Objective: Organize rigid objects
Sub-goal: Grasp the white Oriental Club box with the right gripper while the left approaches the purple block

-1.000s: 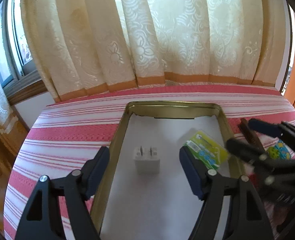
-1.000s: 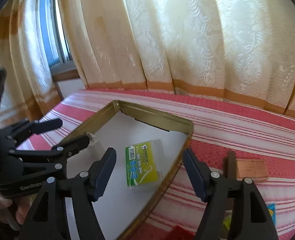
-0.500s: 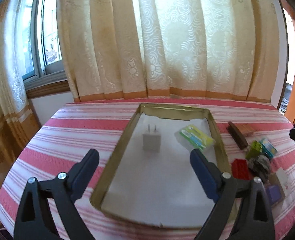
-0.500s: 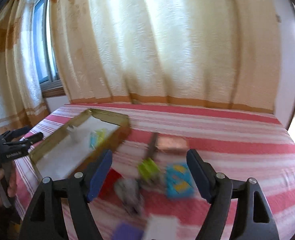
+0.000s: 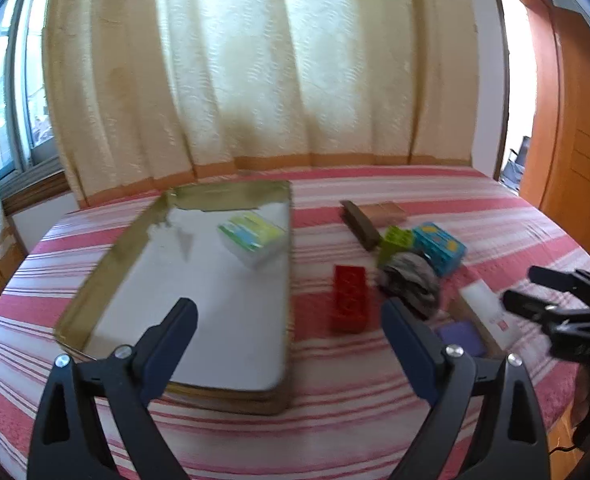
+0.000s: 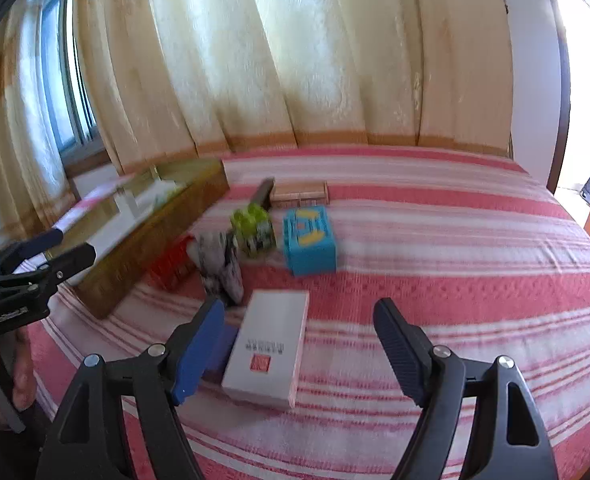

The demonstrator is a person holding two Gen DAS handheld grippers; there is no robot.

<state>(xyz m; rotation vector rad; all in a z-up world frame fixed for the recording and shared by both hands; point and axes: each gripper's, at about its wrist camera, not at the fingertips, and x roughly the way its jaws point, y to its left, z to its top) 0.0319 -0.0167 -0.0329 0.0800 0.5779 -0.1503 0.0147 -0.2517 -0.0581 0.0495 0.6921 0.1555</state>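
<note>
Hardly any legible txt. White box [image 6: 270, 350], right wrist view: small red square mark near its near end w/ a line of dark print just above it, too small and blurred to read. Left tool [image 6: 53, 255], same view: a short white lettered label on its black body, letters not readable. Green-yellow pack [image 5: 252, 235] in the tray [image 5: 107, 268]: printed face, blurred, nothing legible. No numbers or signs elsewhere.

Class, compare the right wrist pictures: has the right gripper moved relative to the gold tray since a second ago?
Yes. The right gripper has swung rightward off the gold tray; it now hangs over the white box on the striped cloth.
</note>
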